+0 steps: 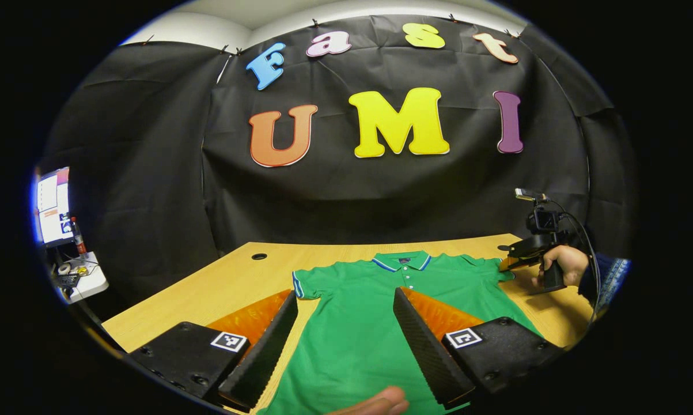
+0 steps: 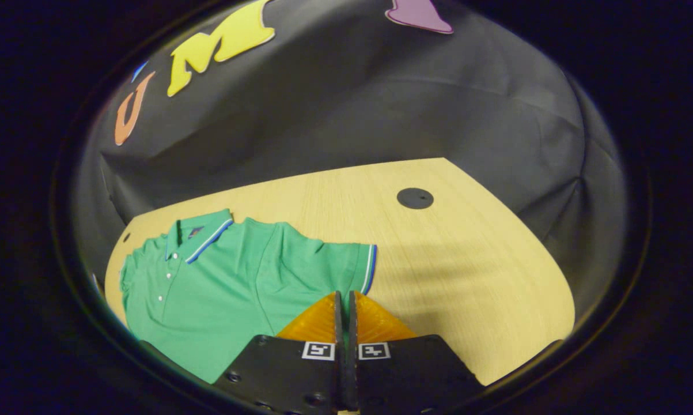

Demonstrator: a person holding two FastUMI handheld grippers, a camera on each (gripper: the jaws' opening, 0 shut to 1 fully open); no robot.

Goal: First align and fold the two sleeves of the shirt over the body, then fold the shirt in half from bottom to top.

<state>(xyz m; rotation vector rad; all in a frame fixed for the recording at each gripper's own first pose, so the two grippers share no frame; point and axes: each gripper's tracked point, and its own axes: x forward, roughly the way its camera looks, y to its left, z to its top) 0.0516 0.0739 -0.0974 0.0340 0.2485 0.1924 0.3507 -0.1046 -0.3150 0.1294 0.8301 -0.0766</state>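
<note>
On the wooden table (image 2: 467, 253), left tongs (image 1: 346, 300) gape over the shirt (image 1: 358, 311) (touching nothing); right tongs (image 2: 344, 300) closed, empty.

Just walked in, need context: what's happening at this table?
A person holds a gripper in each hand over a green polo shirt lying flat, front up, on a wooden table. Both sleeves lie spread out, so no fold is made yet. The left gripper hovers open above the shirt's body. The right gripper has its fingers together at the hem of one sleeve; whether cloth is pinched, I cannot tell.
</note>
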